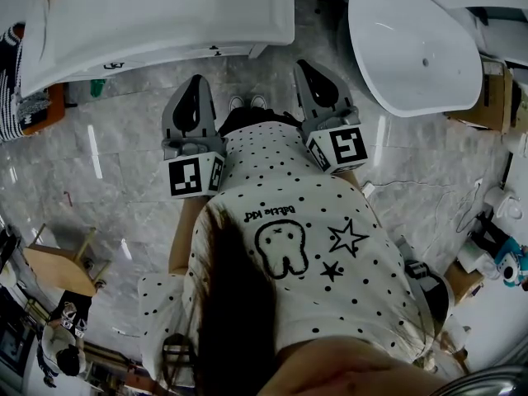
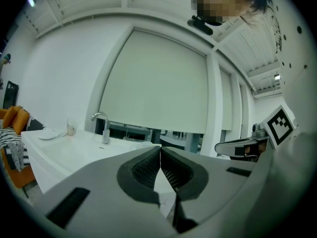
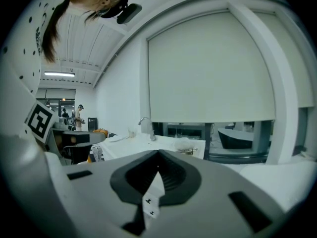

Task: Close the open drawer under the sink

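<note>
The white sink vanity (image 1: 165,19) stands just ahead of me, its faucet (image 2: 101,125) at the far side. Only a thin strip of its front (image 1: 165,56) shows from above, so I cannot make out the drawer. My left gripper (image 1: 195,81) is held level in front of my chest, short of the vanity's front edge, shut with nothing between its pads. My right gripper (image 1: 305,64) is beside it, also shut and empty, pointing past the vanity's right corner. The vanity top (image 3: 143,143) lies beyond the closed tips in the right gripper view.
A white freestanding bathtub (image 1: 412,48) stands to the right of the vanity. An orange seat (image 1: 41,110) with a striped cloth is at the left. A wooden stool (image 1: 58,271) and another person (image 1: 66,337) are behind me, and cables (image 1: 429,188) run over the marble floor.
</note>
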The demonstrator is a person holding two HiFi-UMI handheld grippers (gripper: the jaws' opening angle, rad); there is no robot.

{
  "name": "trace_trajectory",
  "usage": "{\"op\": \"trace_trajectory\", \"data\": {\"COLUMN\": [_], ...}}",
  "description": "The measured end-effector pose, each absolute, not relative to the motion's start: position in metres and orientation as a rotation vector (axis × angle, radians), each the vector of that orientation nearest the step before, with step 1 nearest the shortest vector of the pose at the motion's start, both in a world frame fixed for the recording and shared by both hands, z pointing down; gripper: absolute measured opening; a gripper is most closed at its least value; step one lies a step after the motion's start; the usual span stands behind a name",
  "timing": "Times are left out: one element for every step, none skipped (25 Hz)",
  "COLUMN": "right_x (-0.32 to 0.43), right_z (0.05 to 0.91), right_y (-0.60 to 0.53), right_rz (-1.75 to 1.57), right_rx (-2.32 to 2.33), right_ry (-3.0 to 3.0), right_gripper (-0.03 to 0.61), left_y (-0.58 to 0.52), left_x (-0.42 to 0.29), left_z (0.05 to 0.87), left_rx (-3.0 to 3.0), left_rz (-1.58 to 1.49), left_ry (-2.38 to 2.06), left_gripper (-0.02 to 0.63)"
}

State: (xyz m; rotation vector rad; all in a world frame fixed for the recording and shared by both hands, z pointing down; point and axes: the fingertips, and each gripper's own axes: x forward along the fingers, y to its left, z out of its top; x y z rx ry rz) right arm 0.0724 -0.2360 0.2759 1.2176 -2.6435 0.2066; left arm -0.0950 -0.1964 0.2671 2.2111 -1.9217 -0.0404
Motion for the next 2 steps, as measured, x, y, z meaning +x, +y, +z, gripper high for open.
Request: {"op": "trace_trajectory", "data": {"right_x": [0.0711, 0.0697], "right_z": [0.2772, 0.2784], "right_y": [-0.2359, -0.2358], "right_rz": [0.207, 0.209], "right_rx": [1.217, 1.217], "right_ry": [-2.646, -2.65], "right_gripper": [0.012, 0.012], "left_y": [-0.196, -0.1958], "left_x": [-0.0966, -0.0984], "left_z": [0.2676, 0.268], "left_rx": [2.21, 2.209], "left_rz": [-0.045, -0.049], "left_ry": [-1.922, -1.923], "left_gripper": [0.008, 0.008]}}
